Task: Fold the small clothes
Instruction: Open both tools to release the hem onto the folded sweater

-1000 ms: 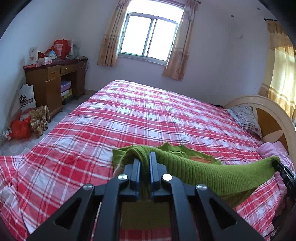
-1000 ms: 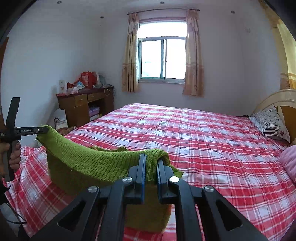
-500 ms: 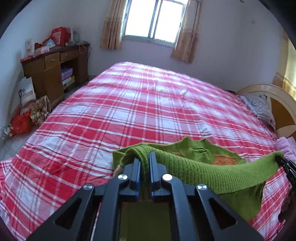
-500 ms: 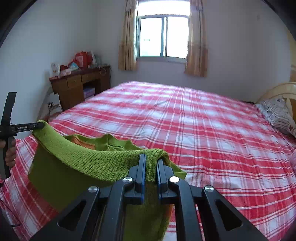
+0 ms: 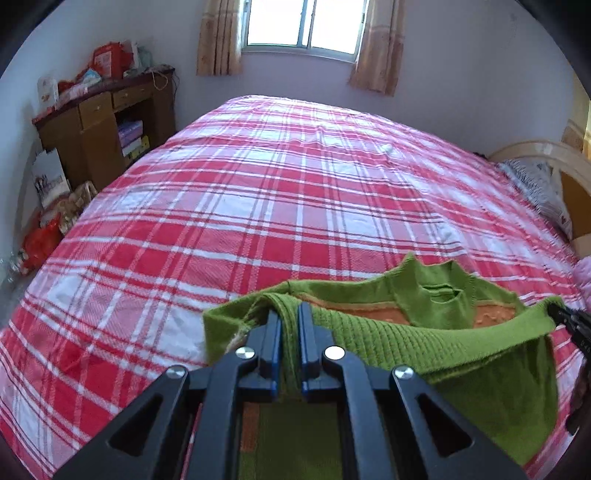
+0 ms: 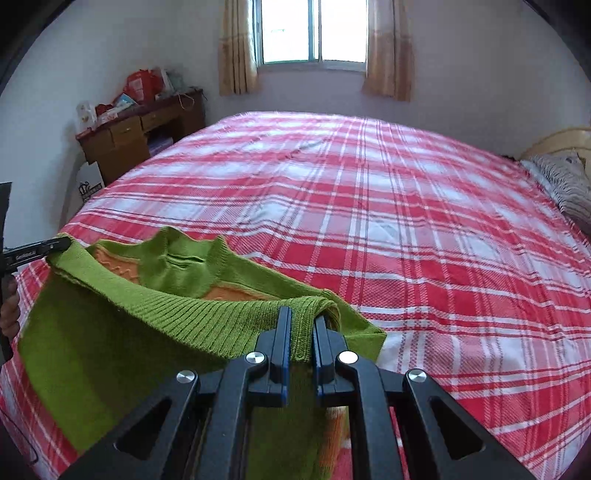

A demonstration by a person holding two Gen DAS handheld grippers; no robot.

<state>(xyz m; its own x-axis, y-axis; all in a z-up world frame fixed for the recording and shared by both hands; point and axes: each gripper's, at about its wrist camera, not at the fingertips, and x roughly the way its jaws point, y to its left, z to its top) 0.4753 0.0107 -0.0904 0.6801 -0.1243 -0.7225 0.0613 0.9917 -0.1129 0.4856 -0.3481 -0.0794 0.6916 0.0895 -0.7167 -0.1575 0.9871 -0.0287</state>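
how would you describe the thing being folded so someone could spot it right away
Start at the big bed with the red and white plaid sheet. At its near edge, a small green ribbed knit sweater hangs stretched between the left tongs and right tongs. It is the only green item, with an orange band below its collar.

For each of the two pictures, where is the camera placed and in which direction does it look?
Left wrist: on the left gripper, looking down across the bed toward the window; its jaws pinch the green sweater; the right gripper's tip shows at the right edge.
Right wrist: on the right gripper, facing likewise; its jaws pinch the sweater's other corner; the left gripper and a hand show at the left edge.
Shared: sweater, bed, window, desk.
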